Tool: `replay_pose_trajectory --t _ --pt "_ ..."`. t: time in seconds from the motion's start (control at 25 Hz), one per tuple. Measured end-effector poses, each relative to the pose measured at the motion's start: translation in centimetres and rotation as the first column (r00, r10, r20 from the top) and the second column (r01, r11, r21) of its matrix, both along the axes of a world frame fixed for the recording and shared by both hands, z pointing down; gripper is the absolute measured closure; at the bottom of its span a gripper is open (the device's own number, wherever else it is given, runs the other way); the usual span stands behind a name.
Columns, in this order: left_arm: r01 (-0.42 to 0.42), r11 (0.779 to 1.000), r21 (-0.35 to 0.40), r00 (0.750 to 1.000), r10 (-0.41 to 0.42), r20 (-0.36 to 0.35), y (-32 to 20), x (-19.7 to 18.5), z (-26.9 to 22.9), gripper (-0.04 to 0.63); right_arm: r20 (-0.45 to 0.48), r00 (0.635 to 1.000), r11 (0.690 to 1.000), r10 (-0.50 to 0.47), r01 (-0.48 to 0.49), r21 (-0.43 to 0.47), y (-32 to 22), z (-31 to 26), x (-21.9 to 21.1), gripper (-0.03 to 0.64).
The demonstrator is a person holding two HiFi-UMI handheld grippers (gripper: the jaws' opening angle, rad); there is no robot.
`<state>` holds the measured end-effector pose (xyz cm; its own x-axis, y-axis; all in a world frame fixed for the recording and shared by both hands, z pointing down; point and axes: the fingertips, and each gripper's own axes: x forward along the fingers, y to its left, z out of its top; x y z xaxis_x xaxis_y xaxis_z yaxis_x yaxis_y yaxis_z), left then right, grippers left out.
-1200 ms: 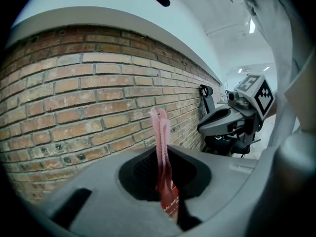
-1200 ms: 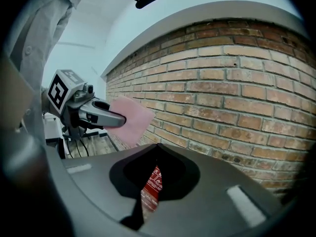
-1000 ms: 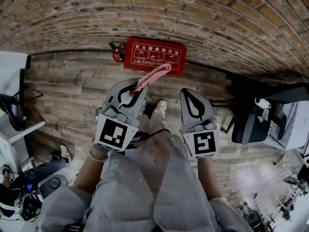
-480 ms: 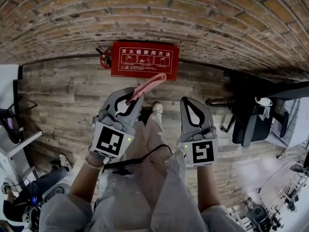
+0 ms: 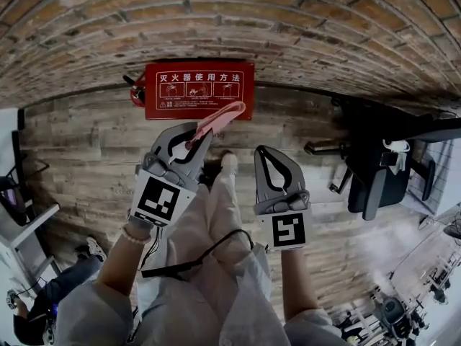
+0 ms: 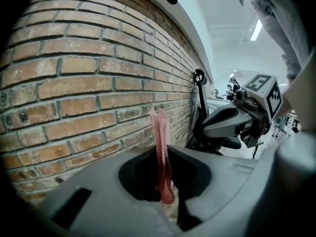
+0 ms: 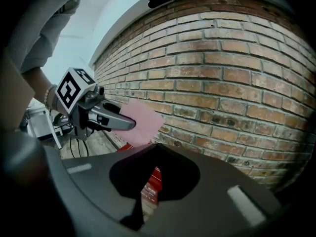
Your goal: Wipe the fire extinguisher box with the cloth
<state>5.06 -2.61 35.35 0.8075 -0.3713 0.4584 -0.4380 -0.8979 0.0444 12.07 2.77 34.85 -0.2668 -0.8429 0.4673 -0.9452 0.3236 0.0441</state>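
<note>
Cloth tip at box lower edge

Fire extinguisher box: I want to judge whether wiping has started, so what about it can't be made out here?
- Head view: whether the cloth touches the fire extinguisher box is unclear from above; the cloth's tip overlaps its lower edge; its small print is too small.
- Right gripper view: the right hand-held gripper hides all but a red sliver.
- Left gripper view: the box is out of frame.
</note>
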Motion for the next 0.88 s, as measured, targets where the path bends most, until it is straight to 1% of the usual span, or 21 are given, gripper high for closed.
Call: replay_pose_trajectory --t 0.12,0.2,0.32,0.52,0.68,0.88 --pt "-0.036 0.999 0.000 0.999 0.036 0.021 -0.3 1.1 1.9 0.583 0.021 0.999 0.999 0.041 -0.041 0.001 -0.5 1.1 1.1 0.609" --pt "-0.039 0.999 -0.016 0.999 0.040 0.024 -0.7 1.9 3.0 0.583 0.034 0.997 0.998 0.066 -0.066 -0.004 -0.8 1.8 1.9 0.609" --pt "-0.024 0.999 -0.045 1.000 0.024 0.012 -1.6 3.5 4.7 0.583 0.036 0.997 0.997 0.075 -0.075 -0.006 -1.1 2.8 2.8 0.609" --pt "-0.003 0.998 -0.060 1.000 0.003 -0.003 -3.4 5.8 6.8 0.583 0.049 0.998 0.999 0.050 -0.049 -0.011 -1.5 4.1 2.3 0.609" --pt "0.039 0.993 -0.110 0.999 -0.042 -0.021 -5.2 7.3 8.5 0.583 0.061 0.997 0.999 0.044 -0.042 -0.026 -1.7 5.0 2.4 0.609" --pt "0.086 0.982 -0.170 0.996 -0.087 -0.002 -7.7 8.9 11.3 0.583 0.063 0.996 0.998 0.058 -0.056 -0.035 -1.7 6.0 3.4 0.609"
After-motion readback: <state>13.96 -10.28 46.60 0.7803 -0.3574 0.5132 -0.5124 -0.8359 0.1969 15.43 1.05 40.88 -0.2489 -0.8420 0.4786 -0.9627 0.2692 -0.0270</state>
